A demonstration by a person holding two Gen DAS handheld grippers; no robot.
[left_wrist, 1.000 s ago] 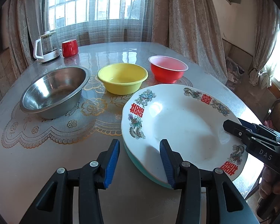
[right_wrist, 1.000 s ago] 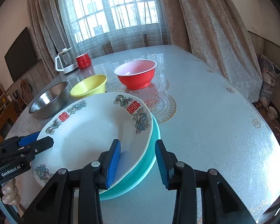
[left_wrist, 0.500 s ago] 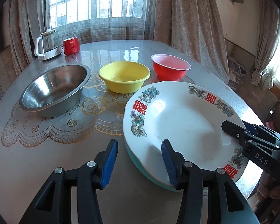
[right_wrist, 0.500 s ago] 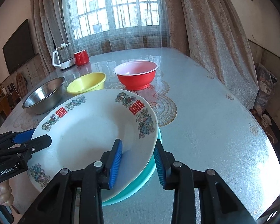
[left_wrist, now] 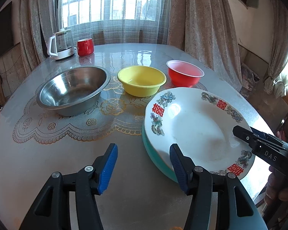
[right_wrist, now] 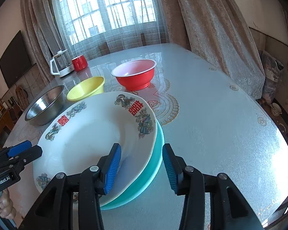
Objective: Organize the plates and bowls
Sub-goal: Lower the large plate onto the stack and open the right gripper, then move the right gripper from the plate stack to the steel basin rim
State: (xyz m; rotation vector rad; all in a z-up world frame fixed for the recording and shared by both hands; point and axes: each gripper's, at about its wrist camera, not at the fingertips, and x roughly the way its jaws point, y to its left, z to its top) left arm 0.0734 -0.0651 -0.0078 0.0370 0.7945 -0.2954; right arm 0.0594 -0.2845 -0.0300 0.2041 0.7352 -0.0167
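Observation:
A white plate (left_wrist: 197,126) with red characters and dragon prints lies on a teal plate (left_wrist: 153,153) near the table's front edge. My left gripper (left_wrist: 143,164) straddles the stack's left rim, jaws opening and pads off the plates. My right gripper (right_wrist: 141,167) straddles the right rim of the white plate (right_wrist: 90,140) and teal plate (right_wrist: 153,164), jaws also opening without pressing. Behind the stack stand a steel bowl (left_wrist: 73,90), a yellow bowl (left_wrist: 142,80) and a red bowl (left_wrist: 184,74) in a row.
A glass kettle (left_wrist: 61,44) and a red mug (left_wrist: 85,47) stand at the far left by the curtained window. The round table (right_wrist: 211,115) has a lace-pattern cover; its right edge drops off toward the curtain.
Both grippers' jaws have widened around the plate rims. The stacked plates stay where they were.

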